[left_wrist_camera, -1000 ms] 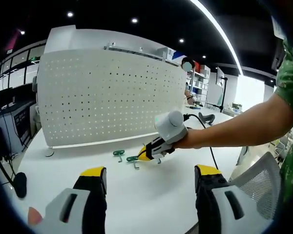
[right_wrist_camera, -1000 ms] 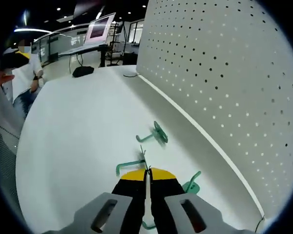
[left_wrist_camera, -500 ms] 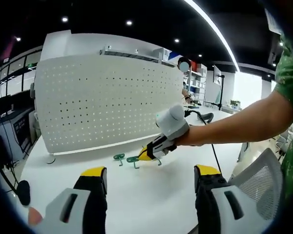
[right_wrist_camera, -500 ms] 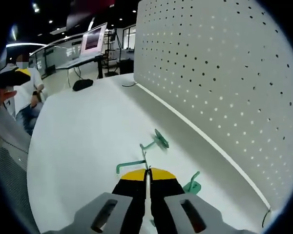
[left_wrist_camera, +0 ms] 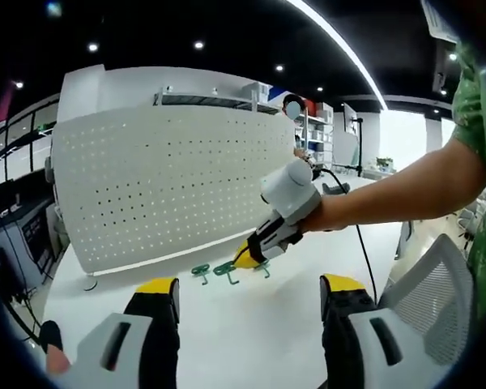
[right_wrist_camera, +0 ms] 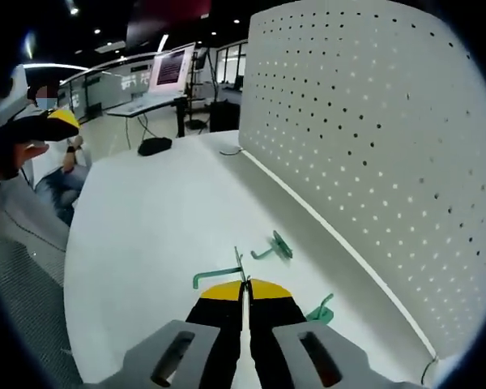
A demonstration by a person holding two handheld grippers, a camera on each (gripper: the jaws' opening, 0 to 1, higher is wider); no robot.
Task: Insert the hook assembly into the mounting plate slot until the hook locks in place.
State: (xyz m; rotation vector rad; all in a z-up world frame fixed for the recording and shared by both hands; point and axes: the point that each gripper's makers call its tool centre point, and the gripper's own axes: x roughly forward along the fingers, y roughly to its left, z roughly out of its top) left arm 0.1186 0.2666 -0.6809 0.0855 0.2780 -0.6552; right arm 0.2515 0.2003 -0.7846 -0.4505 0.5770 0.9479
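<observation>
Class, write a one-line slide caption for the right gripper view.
Right gripper, shut on a green hook, lifts it over the white table beside the pegboard.

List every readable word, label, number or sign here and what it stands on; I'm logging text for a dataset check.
No text can be read in either view.
Monitor behind the table: its screen content is too small and blurred to read.
Pegboard, green hooks and both grippers, left and right: no lettering shows on them.

ceiling: dark, spotlights | desks: monitors | shelving: far right
</observation>
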